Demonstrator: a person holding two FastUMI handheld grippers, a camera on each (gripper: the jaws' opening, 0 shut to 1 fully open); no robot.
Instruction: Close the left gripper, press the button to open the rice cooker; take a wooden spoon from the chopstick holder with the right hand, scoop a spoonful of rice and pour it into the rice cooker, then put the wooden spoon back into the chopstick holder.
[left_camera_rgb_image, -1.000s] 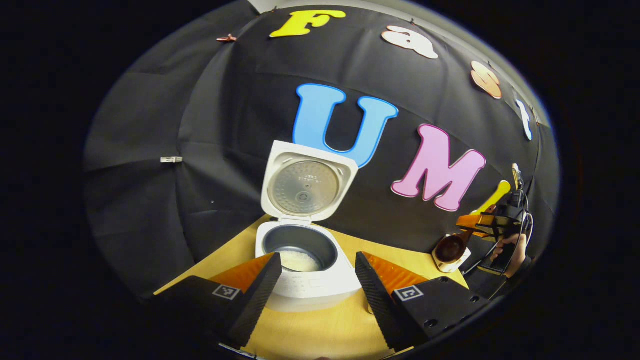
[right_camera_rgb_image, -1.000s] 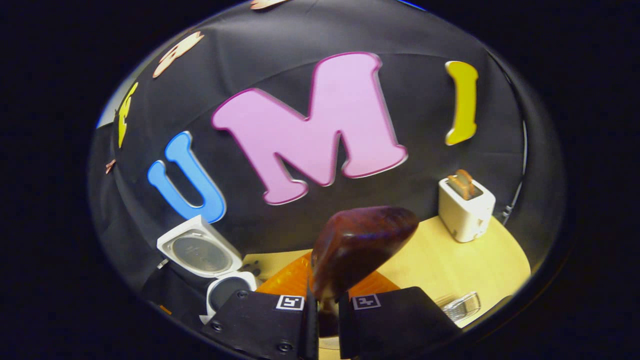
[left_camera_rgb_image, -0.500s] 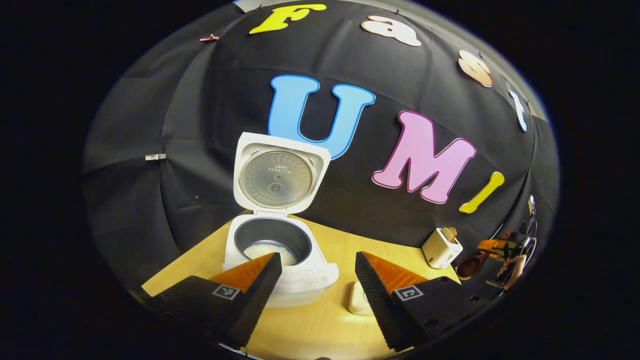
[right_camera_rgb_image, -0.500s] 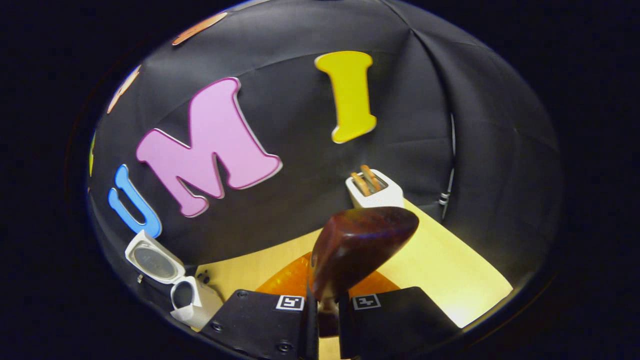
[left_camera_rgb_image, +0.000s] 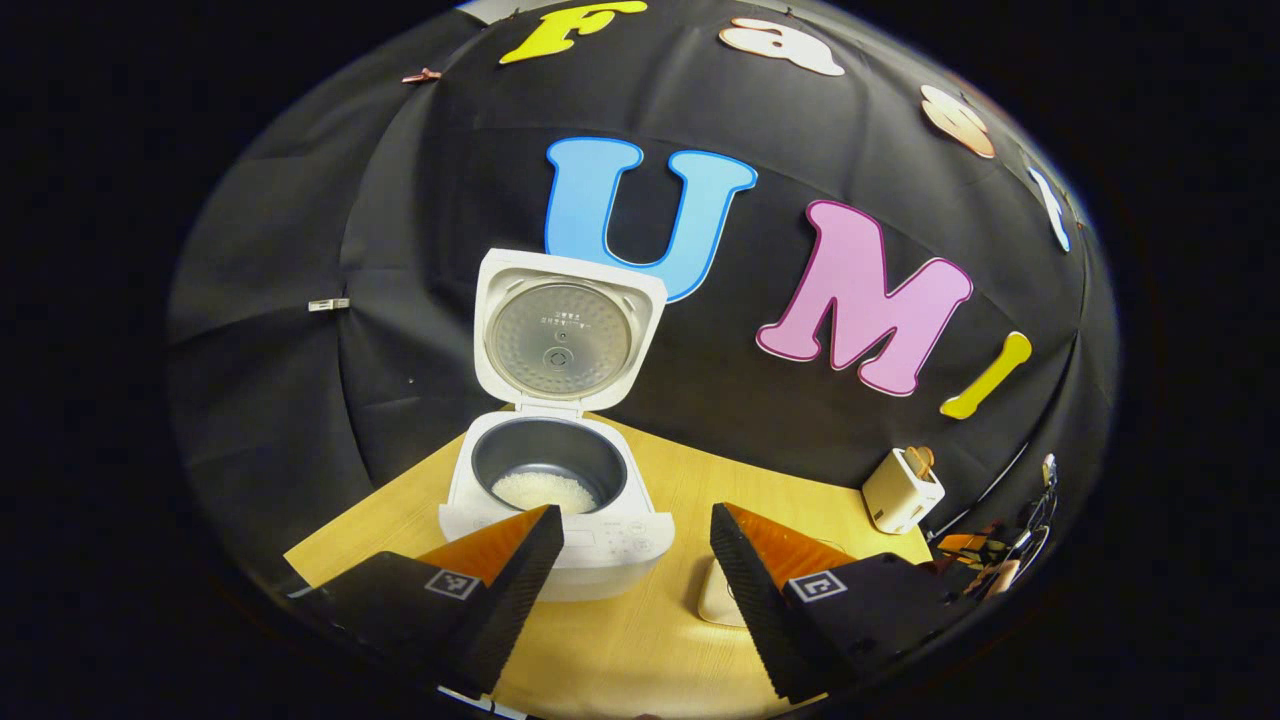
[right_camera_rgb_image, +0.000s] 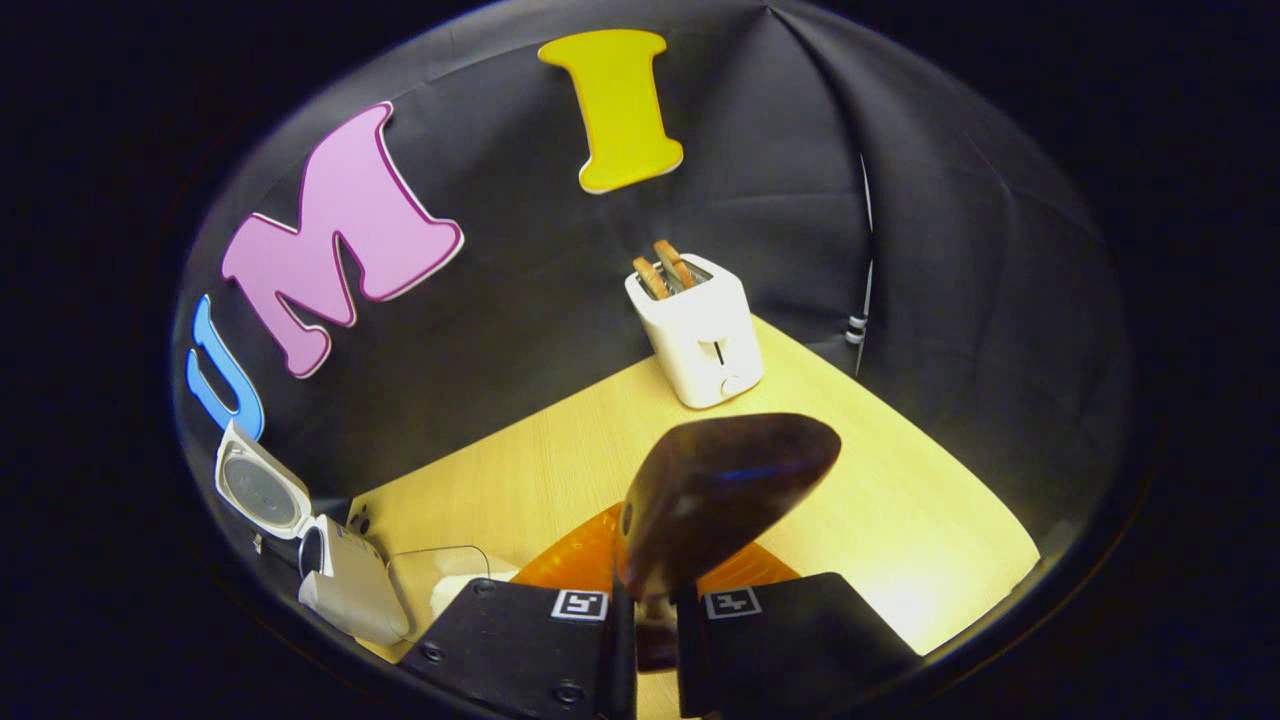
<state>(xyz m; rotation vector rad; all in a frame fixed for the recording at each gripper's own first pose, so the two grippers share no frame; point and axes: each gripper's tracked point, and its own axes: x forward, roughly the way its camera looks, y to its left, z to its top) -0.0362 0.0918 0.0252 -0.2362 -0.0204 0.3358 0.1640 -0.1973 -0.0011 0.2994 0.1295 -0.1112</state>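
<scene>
Right gripper view: right gripper (right_camera_rgb_image: 648, 640) clamps wooden spoon (right_camera_rgb_image: 715, 495) bowl-forward

Your left gripper (left_camera_rgb_image: 630, 570) hung with its jaws spread wide and nothing between them. Your right gripper (right_camera_rgb_image: 647, 625) had its jaws nearly together, both fingers pressing the wooden spoon (right_camera_rgb_image: 720, 490).

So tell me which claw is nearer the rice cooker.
Left. The left claw hangs open just in front of the rice cooker. The right claw, shut on the wooden spoon, sees it small and far off to its left.
</scene>
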